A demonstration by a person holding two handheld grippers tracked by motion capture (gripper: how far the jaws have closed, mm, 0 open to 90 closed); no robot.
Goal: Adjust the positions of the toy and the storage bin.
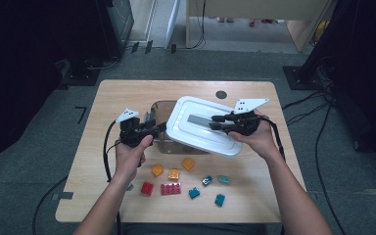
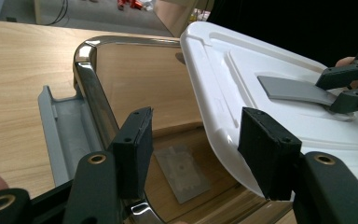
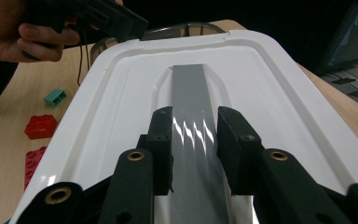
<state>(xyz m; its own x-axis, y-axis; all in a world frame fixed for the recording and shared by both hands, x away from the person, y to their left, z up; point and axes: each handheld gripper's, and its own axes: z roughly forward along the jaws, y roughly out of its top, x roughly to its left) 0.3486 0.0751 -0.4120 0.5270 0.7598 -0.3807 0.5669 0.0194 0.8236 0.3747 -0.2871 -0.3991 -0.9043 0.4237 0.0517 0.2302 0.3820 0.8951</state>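
A clear plastic box [image 1: 159,108] stands mid-table. Its white lid [image 1: 196,134] is tilted over it, the left edge low and the right side raised. My right gripper [image 1: 216,122] is shut on the lid's grey handle [image 3: 191,88], one pad on each side of the strip. My left gripper [image 1: 159,128] is at the box's left end, jaws open. In the left gripper view the box's rim [image 2: 91,88] runs past the left pad [image 2: 137,149], and the right pad [image 2: 265,158] sits by the lid's lower edge [image 2: 214,121]. The box's floor shows between them.
Several loose bricks lie on the table in front of the box: orange ones [image 1: 174,174], red ones [image 1: 170,189] and teal ones [image 1: 207,180]. A grey latch [image 2: 58,130] hangs off the box's left end. A dark round mark [image 1: 221,94] sits near the table's far edge.
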